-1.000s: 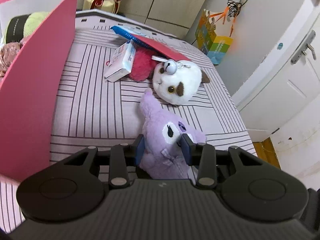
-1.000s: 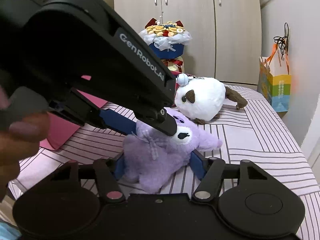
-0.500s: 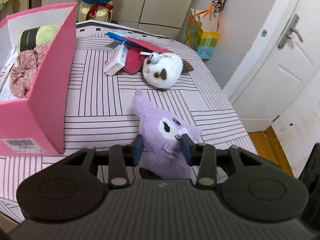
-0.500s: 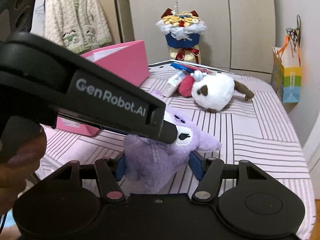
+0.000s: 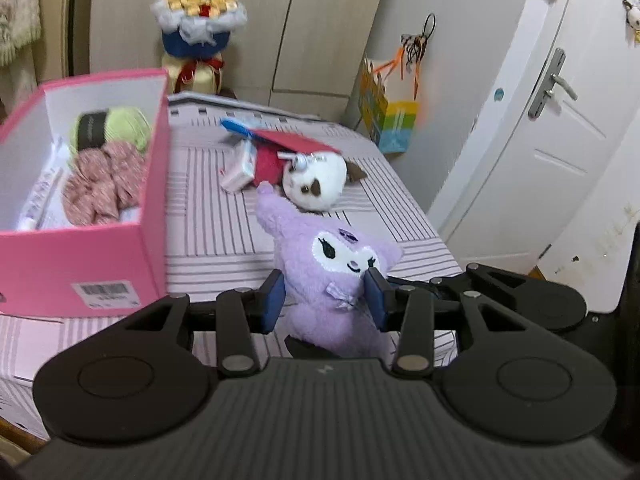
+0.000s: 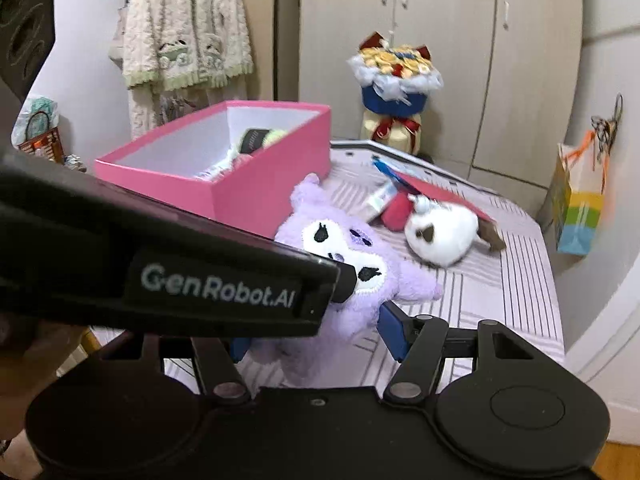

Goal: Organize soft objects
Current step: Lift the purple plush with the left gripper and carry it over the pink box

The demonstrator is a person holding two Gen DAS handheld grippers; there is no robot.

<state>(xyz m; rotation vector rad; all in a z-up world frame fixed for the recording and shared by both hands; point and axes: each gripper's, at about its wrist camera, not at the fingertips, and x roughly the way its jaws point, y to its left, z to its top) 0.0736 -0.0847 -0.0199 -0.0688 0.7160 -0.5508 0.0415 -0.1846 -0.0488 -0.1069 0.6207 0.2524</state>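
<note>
Lifted clear of the striped bedspread (image 5: 224, 216) since a second ago, the purple plush toy (image 5: 336, 276) is now seen held above the surface, and the pink box (image 5: 80, 264), earlier cut off at the frame's left side, is now shown whole with its open top in view. The toy is fuzzy and rounded, with a white embroidered face, black stitched eyes, one long ear raised and a small lilac bow at its chest. It is gripped from both sides: the left gripper (image 5: 324, 300) is closed on its body just under the face, blue pads pressed into the pile, while the right gripper (image 6: 316, 332) is clamped wider around its lower body. In the right wrist view the left gripper's black, smooth plastic arm is seen crossing in front of the toy's cheek. The box is of stiff matte card, white inside, and is set near the left edge of the bed; a green yarn ball (image 5: 116, 128) and a pink ruffled fabric piece (image 5: 104, 184) are lying in it. Towards the bed's far edge a white and brown round plush (image 5: 320, 184) is lying beside a red fluffy thing (image 5: 268, 164), under a red booklet (image 5: 296, 142).
</note>
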